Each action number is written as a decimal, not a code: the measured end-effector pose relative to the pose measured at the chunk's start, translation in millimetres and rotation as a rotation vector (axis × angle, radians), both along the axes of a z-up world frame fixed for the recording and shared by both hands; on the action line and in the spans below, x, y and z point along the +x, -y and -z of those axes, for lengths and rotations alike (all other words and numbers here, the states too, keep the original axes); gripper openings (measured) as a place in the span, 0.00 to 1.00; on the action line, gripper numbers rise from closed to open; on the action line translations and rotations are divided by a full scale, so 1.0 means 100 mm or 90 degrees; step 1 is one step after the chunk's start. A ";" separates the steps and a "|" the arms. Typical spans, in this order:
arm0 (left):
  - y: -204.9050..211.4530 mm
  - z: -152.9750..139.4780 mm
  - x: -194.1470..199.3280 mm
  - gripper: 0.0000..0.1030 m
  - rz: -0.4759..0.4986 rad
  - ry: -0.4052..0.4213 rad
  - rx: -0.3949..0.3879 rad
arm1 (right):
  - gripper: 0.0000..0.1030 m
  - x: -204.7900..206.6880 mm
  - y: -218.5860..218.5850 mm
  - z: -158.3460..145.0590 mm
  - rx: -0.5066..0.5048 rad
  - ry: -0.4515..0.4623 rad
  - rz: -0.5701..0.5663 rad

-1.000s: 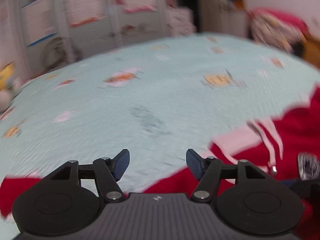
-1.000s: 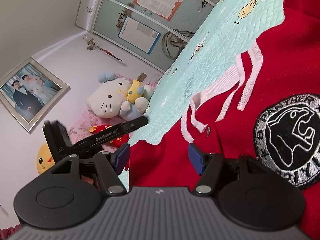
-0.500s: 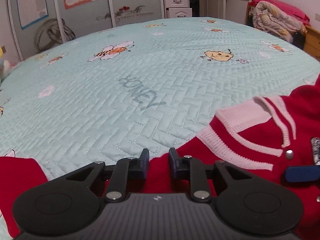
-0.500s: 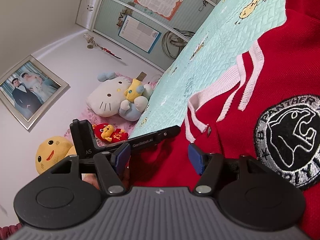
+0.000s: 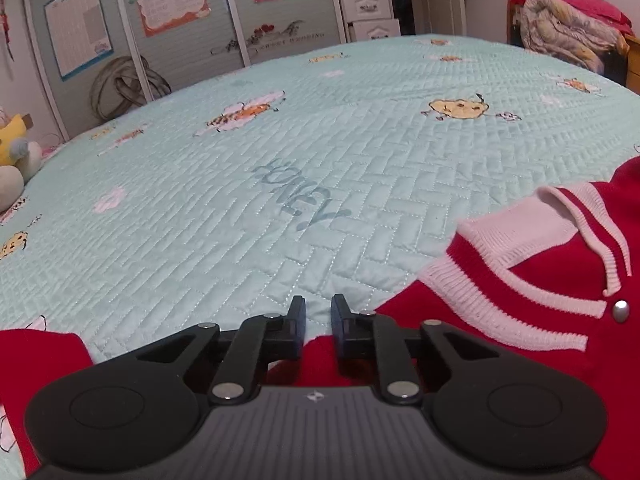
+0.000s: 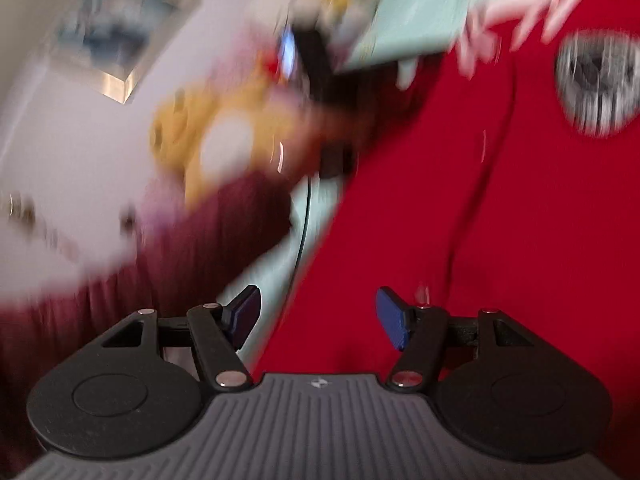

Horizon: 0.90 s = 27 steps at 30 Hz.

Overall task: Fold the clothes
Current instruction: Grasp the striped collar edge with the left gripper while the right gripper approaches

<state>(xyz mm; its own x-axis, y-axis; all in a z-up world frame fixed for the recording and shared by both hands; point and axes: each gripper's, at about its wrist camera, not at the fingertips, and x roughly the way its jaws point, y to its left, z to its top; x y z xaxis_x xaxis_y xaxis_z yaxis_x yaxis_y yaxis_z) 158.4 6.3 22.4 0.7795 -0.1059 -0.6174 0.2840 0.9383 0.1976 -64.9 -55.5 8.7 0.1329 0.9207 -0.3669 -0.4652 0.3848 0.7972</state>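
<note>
Since earlier frame: right hand-held gripper [image 6: 318,316] swung across, view motion-blurred, jaws apart, released. Left hand-held gripper [image 5: 318,326] clenched on red fold near shoulder of varsity jacket [image 5: 560,320]. Jacket lies on quilted mint bedspread [image 5: 280,168]. Judged soft, limp, medium-weight fleece; ribbed striped collar [image 5: 516,240] stretchy; metal snap [image 5: 621,310] hard; embroidered chest patch [image 6: 596,80] stiffer. Best hold: seams, shoulder, hem edges.

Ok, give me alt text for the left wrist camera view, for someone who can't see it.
The left gripper, nearly closed, pinches a fold of a red jacket with white-striped ribbed trim and a silver snap. The jacket lies on a pale green quilted bedspread printed with bees and the word HONEY; wardrobe doors with posters stand behind.
</note>
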 end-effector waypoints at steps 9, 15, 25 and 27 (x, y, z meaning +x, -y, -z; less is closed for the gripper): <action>-0.02 -0.48 -0.62 0.24 -0.013 0.106 0.094 | 0.23 0.41 0.30 -0.10 0.042 -0.018 0.080; 0.01 -0.55 -1.48 0.29 0.277 -0.139 -0.179 | 0.47 -0.09 0.30 -0.21 -0.011 0.006 0.019; 0.06 -0.07 -0.50 0.06 0.173 -0.176 -0.293 | 0.11 1.08 0.39 0.03 -0.047 -0.039 0.196; -0.01 -0.03 -0.30 0.06 0.156 -0.196 -0.345 | 0.08 1.32 0.38 0.08 -0.047 -0.043 0.235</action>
